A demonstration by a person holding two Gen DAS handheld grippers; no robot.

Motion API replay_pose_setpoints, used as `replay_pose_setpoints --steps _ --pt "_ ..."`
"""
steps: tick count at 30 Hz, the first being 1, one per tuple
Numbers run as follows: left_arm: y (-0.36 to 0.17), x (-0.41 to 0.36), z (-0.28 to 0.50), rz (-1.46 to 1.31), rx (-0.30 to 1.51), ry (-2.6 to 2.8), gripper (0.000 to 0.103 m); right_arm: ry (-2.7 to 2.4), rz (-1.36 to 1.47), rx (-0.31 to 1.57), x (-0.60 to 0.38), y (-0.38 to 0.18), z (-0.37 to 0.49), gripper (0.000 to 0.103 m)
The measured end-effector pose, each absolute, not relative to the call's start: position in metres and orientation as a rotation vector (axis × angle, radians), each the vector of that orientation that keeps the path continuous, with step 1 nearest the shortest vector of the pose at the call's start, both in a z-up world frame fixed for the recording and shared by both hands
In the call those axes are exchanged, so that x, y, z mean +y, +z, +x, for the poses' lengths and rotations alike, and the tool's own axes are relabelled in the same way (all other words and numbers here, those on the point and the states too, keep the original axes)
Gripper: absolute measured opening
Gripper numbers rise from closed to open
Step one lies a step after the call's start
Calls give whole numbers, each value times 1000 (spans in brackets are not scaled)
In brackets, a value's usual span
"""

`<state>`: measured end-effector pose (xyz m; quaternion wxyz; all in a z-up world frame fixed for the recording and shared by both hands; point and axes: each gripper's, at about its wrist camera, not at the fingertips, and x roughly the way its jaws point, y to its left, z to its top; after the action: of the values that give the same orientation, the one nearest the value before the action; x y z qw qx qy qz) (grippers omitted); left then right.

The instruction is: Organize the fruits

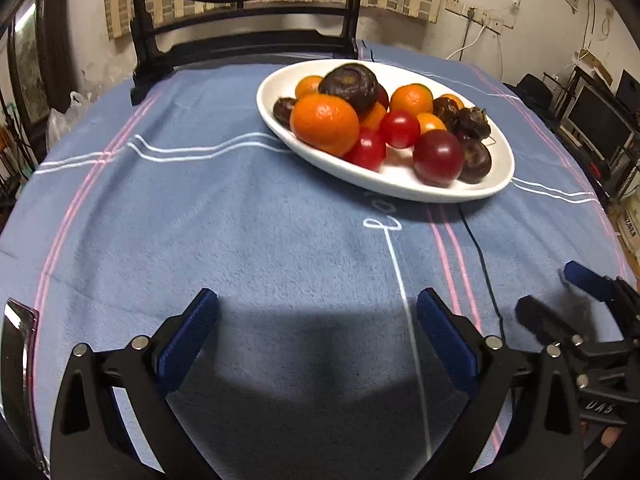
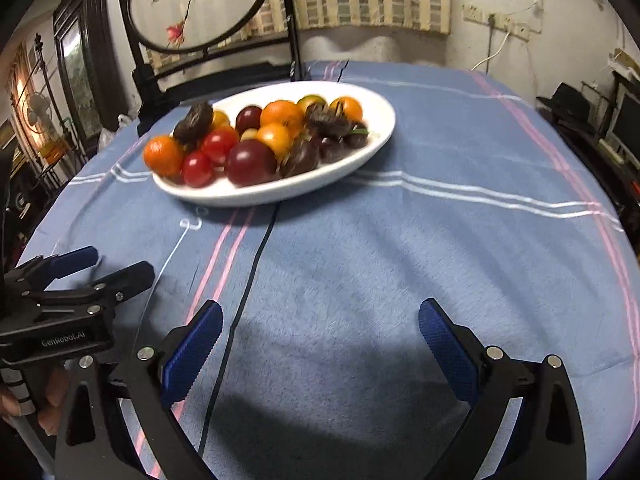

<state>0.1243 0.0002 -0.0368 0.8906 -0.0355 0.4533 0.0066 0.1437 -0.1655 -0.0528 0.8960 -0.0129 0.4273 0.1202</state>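
Observation:
A white oval plate (image 1: 404, 189) sits on the blue tablecloth, heaped with several fruits: oranges (image 1: 325, 124), red cherry tomatoes (image 1: 399, 129), a dark red plum (image 1: 438, 157) and dark brown water chestnuts (image 1: 349, 81). It also shows in the right wrist view (image 2: 256, 194). My left gripper (image 1: 318, 320) is open and empty, low over the cloth, well in front of the plate. My right gripper (image 2: 320, 322) is open and empty, also short of the plate. Each gripper shows in the other's view: the right one (image 1: 560, 300), the left one (image 2: 104, 264).
A blue cloth (image 1: 240, 220) with white and pink stripes covers the round table. A dark wooden stand with a round embroidered screen (image 2: 196, 4) stands at the table's far edge, behind the plate. Shelves and clutter line the room's sides.

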Motion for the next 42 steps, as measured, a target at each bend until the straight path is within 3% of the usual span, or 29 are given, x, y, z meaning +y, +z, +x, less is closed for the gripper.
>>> replay_pose_setpoints --steps 42 --pt "-47 -6 126 -8 969 40 99 230 -129 937 -154 -62 143 100"
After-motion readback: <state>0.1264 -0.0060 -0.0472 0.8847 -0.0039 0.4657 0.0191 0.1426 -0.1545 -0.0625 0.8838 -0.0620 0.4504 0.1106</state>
